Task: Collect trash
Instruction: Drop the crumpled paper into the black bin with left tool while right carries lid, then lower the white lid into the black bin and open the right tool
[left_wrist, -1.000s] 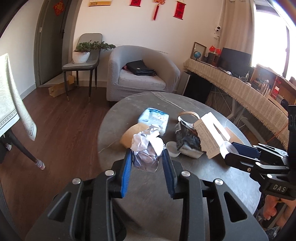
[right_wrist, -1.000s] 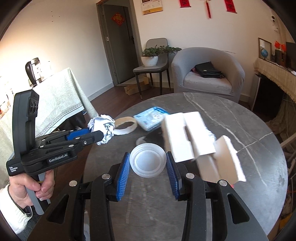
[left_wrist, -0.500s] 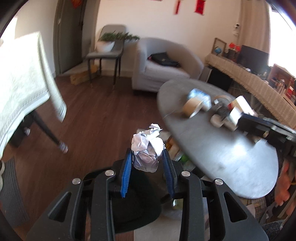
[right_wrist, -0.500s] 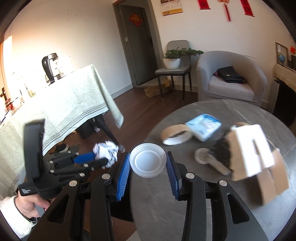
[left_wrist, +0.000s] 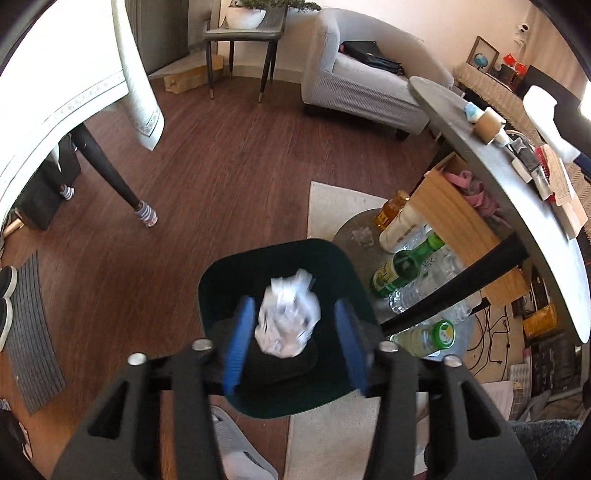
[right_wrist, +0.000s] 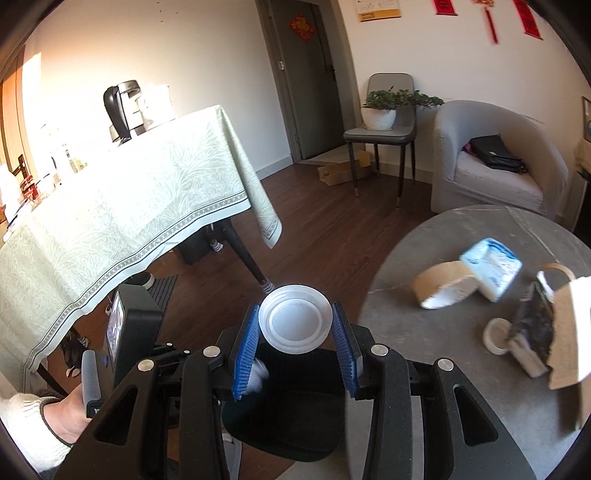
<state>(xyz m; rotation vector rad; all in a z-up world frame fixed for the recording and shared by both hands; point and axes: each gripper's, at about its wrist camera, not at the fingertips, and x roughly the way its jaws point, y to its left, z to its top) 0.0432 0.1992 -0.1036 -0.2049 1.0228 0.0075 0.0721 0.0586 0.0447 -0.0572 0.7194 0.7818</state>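
Far to my left stands the table (right_wrist: 122, 206) draped in a pale green cloth, a black kettle (right_wrist: 122, 109) on its far end. My left hand (right_wrist: 70, 413), in a cream sleeve, grips the handle of my left tongs (left_wrist: 291, 332), which point steeply down over the black trash bin (left_wrist: 332, 266) on the floor. Their jaws are opening, and the crumpled white paper ball (left_wrist: 288, 317) sits blurred between the blue pads (left_wrist: 238, 336), apart from both and directly above the bin's mouth. Just beside the bin to the right, bottles (left_wrist: 399, 266) stand crowded under the round grey table (left_wrist: 517, 206). My right tongs (right_wrist: 295, 339) hold a white plastic lid (right_wrist: 294, 319) at a narrow spread, both blue pads pressing on its rim, out past the table's edge and over the wooden floor, with the bin's dark rim below them. Further right, on the grey table, lie a brown tape roll (right_wrist: 441, 286), a blue-and-white tissue packet (right_wrist: 491, 266), a small white ring (right_wrist: 496, 334), a dark crumpled wrapper (right_wrist: 532, 325) and a torn cardboard box (right_wrist: 569, 332).
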